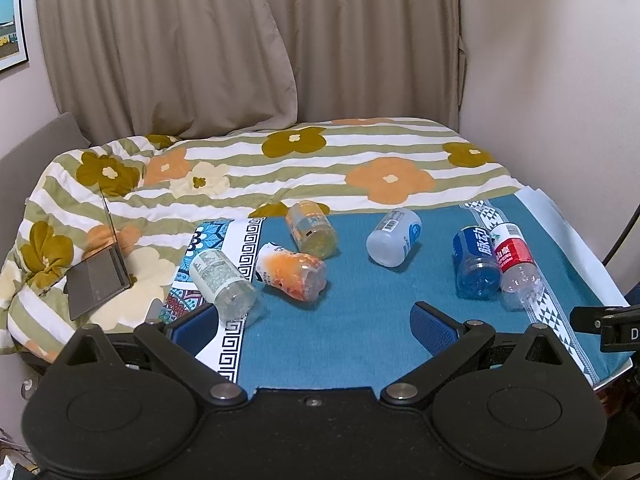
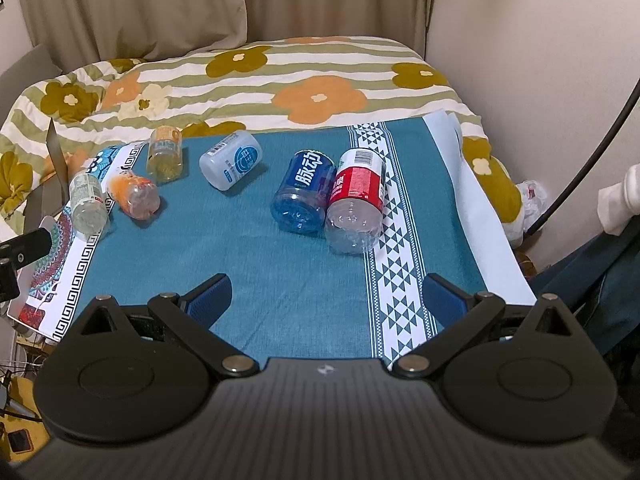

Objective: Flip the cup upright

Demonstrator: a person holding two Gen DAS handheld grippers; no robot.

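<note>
Cups: six cut-down plastic bottle bodies lie on their sides on a teal cloth [image 1: 340, 320] [image 2: 256, 240] spread over the near part of the surface. The cloth carries a white band with a triangle pattern [image 2: 394, 272] on the right and a Greek-key border [image 1: 240, 332] on the left. Behind it lies a striped floral quilt [image 1: 320, 160], with beige curtains [image 1: 200, 40] and plain walls beyond. An open laptop [image 1: 100, 276] rests on the quilt at the left.

Labels: the blue cup [image 1: 476, 262] [image 2: 304, 194] shows white Chinese characters. The red-label cup [image 1: 516, 262] [image 2: 356, 200] touches its right side; a barcode is visible, the lettering unreadable. The pale blue-white cup [image 1: 394, 236] [image 2: 231, 159] lies apart near the centre and bears a barcode and a round blue logo. At the left lie the orange cup [image 1: 292, 270] [image 2: 136, 196], the yellow-tinted cup [image 1: 312, 228] [image 2: 165, 154] and the clear cup with fine print [image 1: 224, 280] [image 2: 87, 203].

Contents: all cups appear empty.

Left gripper [image 1: 314, 312]: jaws spread wide, holding nothing, low at the near edge of the cloth. Right gripper [image 2: 326, 292]: jaws spread wide, holding nothing, near the blue and red-label cups.
</note>
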